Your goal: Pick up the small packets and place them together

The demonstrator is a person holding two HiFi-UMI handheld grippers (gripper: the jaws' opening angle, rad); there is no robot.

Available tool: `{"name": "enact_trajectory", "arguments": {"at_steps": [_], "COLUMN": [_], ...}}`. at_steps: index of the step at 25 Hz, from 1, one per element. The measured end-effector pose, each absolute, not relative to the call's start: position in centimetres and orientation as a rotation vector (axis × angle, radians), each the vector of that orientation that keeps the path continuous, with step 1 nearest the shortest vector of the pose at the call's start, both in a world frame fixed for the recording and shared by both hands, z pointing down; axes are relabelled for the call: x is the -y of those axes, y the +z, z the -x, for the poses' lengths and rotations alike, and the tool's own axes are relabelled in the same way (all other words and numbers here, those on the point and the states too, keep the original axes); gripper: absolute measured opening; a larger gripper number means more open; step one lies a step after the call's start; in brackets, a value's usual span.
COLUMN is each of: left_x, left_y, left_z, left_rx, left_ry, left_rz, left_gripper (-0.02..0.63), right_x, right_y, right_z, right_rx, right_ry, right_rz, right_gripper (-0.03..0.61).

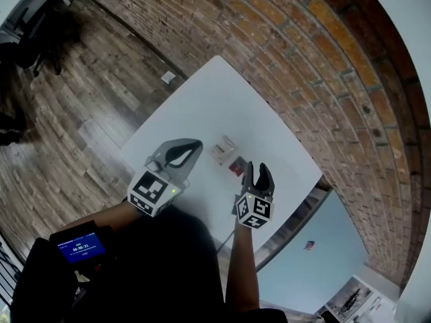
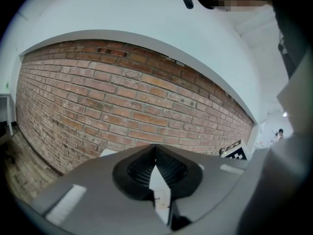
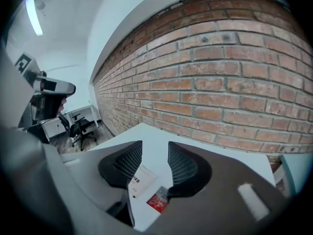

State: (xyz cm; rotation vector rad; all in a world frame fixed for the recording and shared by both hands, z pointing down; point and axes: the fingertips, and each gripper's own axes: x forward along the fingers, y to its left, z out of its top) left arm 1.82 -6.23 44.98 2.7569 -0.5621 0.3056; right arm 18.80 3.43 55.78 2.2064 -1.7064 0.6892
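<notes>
Nearest the person, the left tool (image 1: 195,144) is clenched on a held white packet (image 2: 159,192). The packet stands on edge between the ribbed pads and is lifted clear of the desk (image 1: 202,99). The right tool (image 3: 153,161) is beside it, with its jaws apart and nothing between them, hanging above the desk rather than resting on it.

Just beyond the right tool's tips, a lying white packet (image 3: 141,181) and a red packet (image 3: 157,200) sit flat on the desk, right beside each other. I cannot tell whether their edges touch. Behind the desk is a brick wall (image 3: 234,82).

The step in hand looks like gathering: two packets are already grouped and a third is being carried. The next move calls for bringing the left tool across and down to the pair. It should release only when the packet is low and next to the other two, so it lands flat and doesn't knock them apart. The right tool needs to stay out of the way.
</notes>
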Motion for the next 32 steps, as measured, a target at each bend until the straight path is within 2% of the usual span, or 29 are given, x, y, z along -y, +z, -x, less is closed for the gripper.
{"name": "enact_trajectory", "arguments": {"at_steps": [6,19,32], "left_x": [4.9,1.2,-2.7], "left_y": [44.5,42.4,41.4], "left_z": [-3.5,-6.1,-4.7], "left_rx": [0.521,0.539,0.628], "left_ry": [0.303,0.251,0.228], "left_rz": [-2.79,-2.861,-2.916], "left_gripper": [0.0,0.0,0.0], "right_x": [-5.9,-11.3,-15.1], "right_y": [50.4,45.6,41.7], "right_z": [-19.7,-18.4,-17.3], "right_rx": [1.695,1.824,1.937], "right_ry": [0.587,0.401,0.29], "right_rz": [-2.333,-2.35,-2.394], "right_gripper": [0.146,0.004,0.003]}}
